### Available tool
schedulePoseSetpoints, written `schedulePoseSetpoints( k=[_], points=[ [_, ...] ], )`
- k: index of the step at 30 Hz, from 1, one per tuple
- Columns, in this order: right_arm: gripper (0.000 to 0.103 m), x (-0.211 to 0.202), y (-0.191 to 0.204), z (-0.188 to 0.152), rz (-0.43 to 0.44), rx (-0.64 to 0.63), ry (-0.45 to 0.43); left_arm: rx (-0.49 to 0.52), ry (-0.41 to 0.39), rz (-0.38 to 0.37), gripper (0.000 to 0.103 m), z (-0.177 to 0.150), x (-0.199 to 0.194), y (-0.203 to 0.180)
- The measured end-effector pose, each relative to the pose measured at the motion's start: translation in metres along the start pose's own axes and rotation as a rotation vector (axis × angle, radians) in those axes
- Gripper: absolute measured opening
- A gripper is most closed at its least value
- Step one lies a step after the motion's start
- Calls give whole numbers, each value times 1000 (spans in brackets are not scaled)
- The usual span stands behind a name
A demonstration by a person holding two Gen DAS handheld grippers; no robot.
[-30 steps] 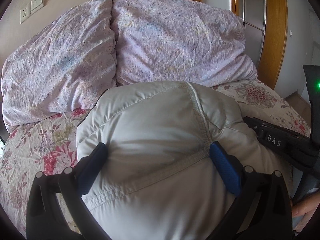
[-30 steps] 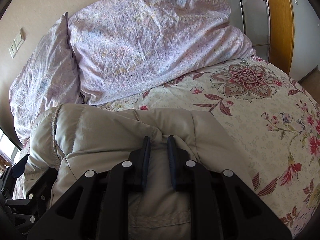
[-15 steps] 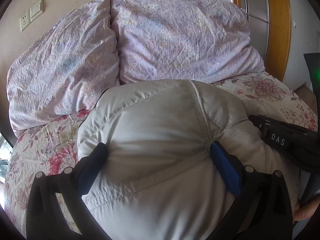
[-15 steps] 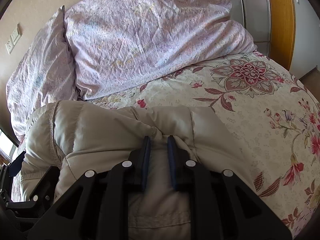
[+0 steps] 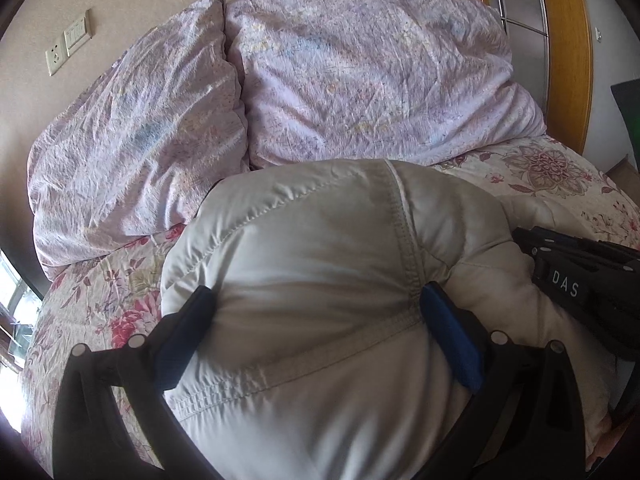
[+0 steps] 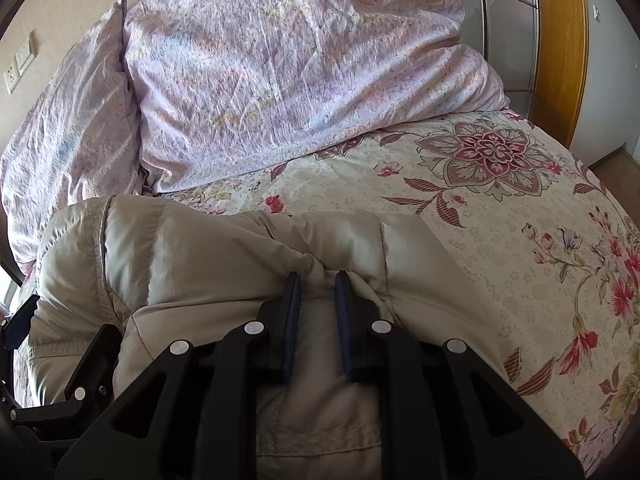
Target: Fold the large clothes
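Note:
A puffy off-white padded jacket (image 5: 320,240) lies bunched on the flowered bedspread (image 6: 500,220), in front of the pillows. My left gripper (image 5: 316,300) has its jaws set wide, and a thick bulge of the jacket fills the gap and presses against both blue pads. My right gripper (image 6: 318,276) is shut on a narrow pinched fold of the same jacket (image 6: 200,260) near its far edge. The right gripper's black body (image 5: 576,288) shows at the right of the left wrist view. The left gripper's body (image 6: 92,360) shows at the lower left of the right wrist view.
Two crumpled lilac pillows (image 5: 380,80) (image 5: 132,140) lean against the wall at the head of the bed. A wooden frame (image 5: 568,60) with glass panels stands behind on the right. A wall socket (image 5: 68,44) is at upper left. Open bedspread stretches to the right of the jacket.
The left wrist view has tilted a little, so the pillows and wall socket sit lower in the picture. Both grips on the jacket look the same.

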State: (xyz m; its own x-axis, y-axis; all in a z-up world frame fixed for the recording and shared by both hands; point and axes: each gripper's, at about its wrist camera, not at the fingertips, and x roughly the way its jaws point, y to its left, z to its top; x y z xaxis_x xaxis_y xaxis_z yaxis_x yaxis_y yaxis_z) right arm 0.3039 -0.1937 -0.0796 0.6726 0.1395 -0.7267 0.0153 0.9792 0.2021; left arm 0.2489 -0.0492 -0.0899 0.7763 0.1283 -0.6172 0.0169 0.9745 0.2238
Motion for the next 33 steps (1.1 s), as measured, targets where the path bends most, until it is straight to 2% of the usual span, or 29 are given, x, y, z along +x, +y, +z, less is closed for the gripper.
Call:
schedulePoseSetpoints(
  k=[3,6,10,15,18,23,27,33],
  points=[
    [18,-4,-1,3,16,-3,13,-11,-13,-28,101,0,-11,8],
    [21,-18,0,9,22,-14,12,-69,-36,-65,101,4,-28,32],
    [22,-43,-4,26,73,28,-45,-106,-97,-16,101,21,-42,66],
    [22,-43,7,37,45,-28,-85,-119,-53,-30,101,34,-23,77],
    [22,-29,4,34,27,-20,-65,-108,-37,-28,101,32,-10,72],
    [22,-10,-15,24,65,61,-29,-94,-8,-42,101,28,5,64],
    [22,-4,-9,18,25,46,-37,-81,20,-47,101,26,16,58],
    [23,6,-4,18,-7,26,-2,-108,51,-78,101,22,30,60]
  ],
)
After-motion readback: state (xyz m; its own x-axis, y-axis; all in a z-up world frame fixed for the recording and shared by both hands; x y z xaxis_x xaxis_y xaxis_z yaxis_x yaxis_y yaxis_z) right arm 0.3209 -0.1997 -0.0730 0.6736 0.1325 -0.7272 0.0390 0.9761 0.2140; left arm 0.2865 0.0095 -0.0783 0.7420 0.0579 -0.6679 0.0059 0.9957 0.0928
